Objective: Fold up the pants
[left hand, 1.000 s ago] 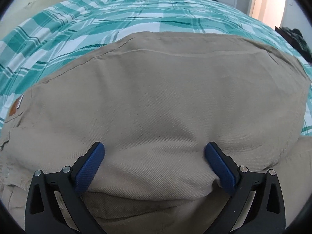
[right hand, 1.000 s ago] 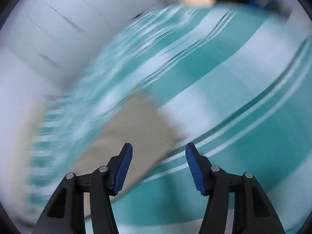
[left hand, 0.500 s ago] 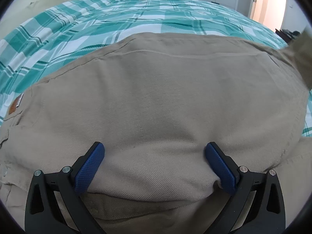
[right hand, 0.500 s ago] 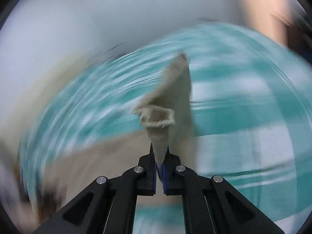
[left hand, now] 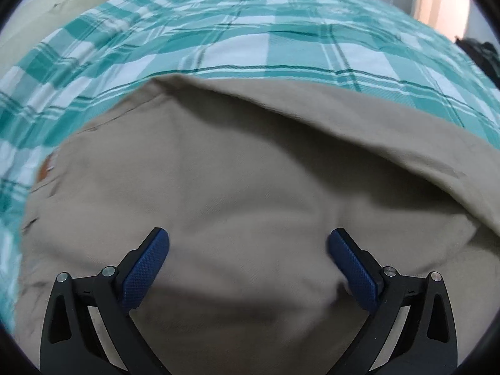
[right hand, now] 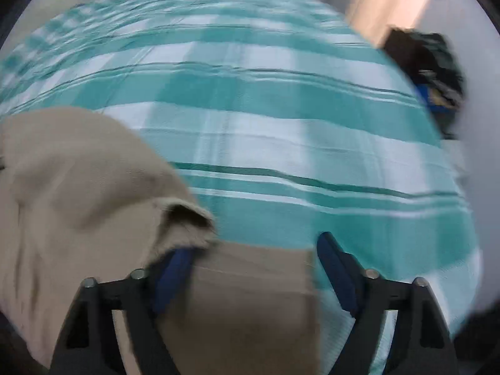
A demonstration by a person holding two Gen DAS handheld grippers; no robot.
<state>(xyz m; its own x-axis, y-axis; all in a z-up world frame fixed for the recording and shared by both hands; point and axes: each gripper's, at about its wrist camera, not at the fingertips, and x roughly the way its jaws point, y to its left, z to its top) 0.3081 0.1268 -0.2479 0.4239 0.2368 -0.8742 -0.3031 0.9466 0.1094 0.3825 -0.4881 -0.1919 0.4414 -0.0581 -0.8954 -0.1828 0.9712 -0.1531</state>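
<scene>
The khaki pants (left hand: 243, 172) lie on the bed and fill most of the left wrist view, with a folded-over layer (left hand: 375, 137) draped from the right across their far part. My left gripper (left hand: 248, 251) is open, its blue pads resting on the cloth. In the right wrist view the pants (right hand: 78, 193) lie at the left, with a hem end (right hand: 187, 218) drooping over the left fingertip. My right gripper (right hand: 250, 256) is open above a flat khaki layer (right hand: 247, 297).
The bed has a teal and white plaid cover (left hand: 250, 43), which also shows in the right wrist view (right hand: 281, 125). Dark items (right hand: 431, 62) lie on the floor past the bed's right edge. White wardrobe doors stand at the back.
My right gripper shut on the pant leg end, swung it over the pants, and has now opened, letting it drop. The left gripper stayed open on the cloth.
</scene>
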